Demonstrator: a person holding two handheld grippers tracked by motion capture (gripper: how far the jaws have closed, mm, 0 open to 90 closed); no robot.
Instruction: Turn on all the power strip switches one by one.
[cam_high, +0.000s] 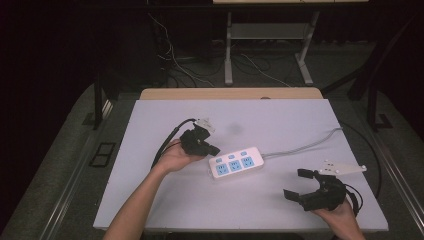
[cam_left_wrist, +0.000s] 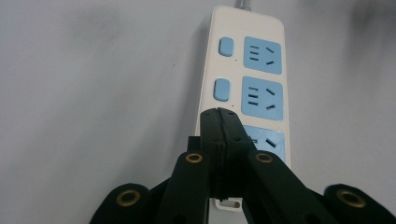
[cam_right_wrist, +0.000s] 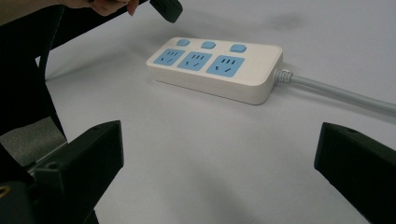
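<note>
Right now the white power strip (cam_high: 236, 162) lies near the middle of the pale bench (cam_high: 280, 215), its three blue sockets facing up and its grey cord (cam_high: 305, 146) trailing off toward the bench's right edge. From the high view, the left gripper (cam_high: 212, 149) sits at the strip's left end, held in the person's left hand (cam_high: 176, 156), with a black cable (cam_high: 170, 137) looping back from it. The right gripper (cam_high: 298, 185) hangs well apart from the strip, near the bench's front right corner, held in the right hand (cam_high: 340, 215), grey three-cornered plate (cam_high: 342, 168) on top.

Over to the left gripper view: the left gripper's (cam_left_wrist: 222, 121) jaws are pressed together with nothing between them, their tips over the strip's (cam_left_wrist: 243, 70) near end, covering the spot where a third blue button would line up with the two buttons (cam_left_wrist: 222, 89) that show. Whether the tips touch the strip, I cannot tell.

And the right gripper view gives the low angle: the right gripper's (cam_right_wrist: 219, 154) jaws are spread wide, bare bench between them, the strip (cam_right_wrist: 217, 72) lying beyond. All three buttons show along its far edge here, with the left gripper's tip (cam_right_wrist: 166, 9) above the strip's far left corner.
</note>
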